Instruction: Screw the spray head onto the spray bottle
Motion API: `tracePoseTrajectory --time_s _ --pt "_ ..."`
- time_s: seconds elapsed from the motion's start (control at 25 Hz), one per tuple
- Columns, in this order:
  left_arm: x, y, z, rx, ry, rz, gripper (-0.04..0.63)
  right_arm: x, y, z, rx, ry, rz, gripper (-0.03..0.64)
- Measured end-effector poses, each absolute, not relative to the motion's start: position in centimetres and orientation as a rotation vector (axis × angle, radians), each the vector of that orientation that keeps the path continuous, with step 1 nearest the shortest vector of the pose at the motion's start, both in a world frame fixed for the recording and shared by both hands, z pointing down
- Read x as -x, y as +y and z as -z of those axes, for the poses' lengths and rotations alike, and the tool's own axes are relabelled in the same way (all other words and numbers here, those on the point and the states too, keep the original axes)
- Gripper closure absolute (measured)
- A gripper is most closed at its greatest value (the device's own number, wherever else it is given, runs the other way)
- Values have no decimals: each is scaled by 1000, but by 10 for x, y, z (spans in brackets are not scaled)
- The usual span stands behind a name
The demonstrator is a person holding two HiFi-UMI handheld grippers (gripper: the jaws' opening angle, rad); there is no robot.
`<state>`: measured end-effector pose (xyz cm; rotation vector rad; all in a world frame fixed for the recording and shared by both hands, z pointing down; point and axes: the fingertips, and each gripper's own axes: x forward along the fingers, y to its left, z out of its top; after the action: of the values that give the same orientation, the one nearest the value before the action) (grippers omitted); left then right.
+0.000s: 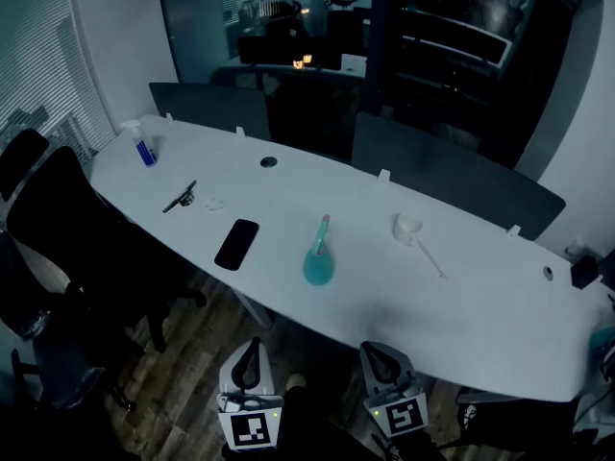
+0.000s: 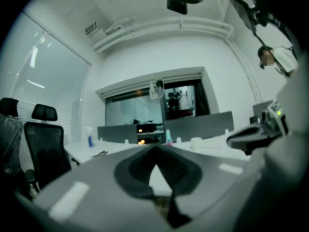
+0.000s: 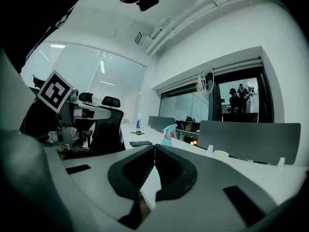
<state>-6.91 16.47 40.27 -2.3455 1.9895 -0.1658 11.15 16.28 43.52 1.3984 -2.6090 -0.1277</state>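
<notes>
Both closed and empty, left gripper (image 1: 252, 346) and right gripper (image 1: 373, 351) should open before reaching the round teal plastic spray bottle (image 1: 318, 260) at twelve o'clock.

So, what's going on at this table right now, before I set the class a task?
A person holds a gripper in each hand at the near edge of the white table. The left gripper and right gripper are both shut and empty. The teal spray bottle stands mid-table; the white spray head with its tube lies apart from it. Neither is picked up yet.
</notes>
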Motion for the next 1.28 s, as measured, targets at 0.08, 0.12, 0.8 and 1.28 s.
tracePoseTrajectory --time_s 0.08,0.12,0.8,1.28 --pt "75 178 -399 2321 2015 172 594 -111 173 -428 -1429 -2626 130 612" --pt "78 184 -398 2305 2021 180 594 -110 178 -424 -1445 -2634 134 612" --pt "100 243 -398 2463 1825 88 594 -75 258 -392 -1750 -2488 261 612" --pt "106 276 -382 2421 1802 39 594 -63 288 -374 -1767 -2515 250 612"
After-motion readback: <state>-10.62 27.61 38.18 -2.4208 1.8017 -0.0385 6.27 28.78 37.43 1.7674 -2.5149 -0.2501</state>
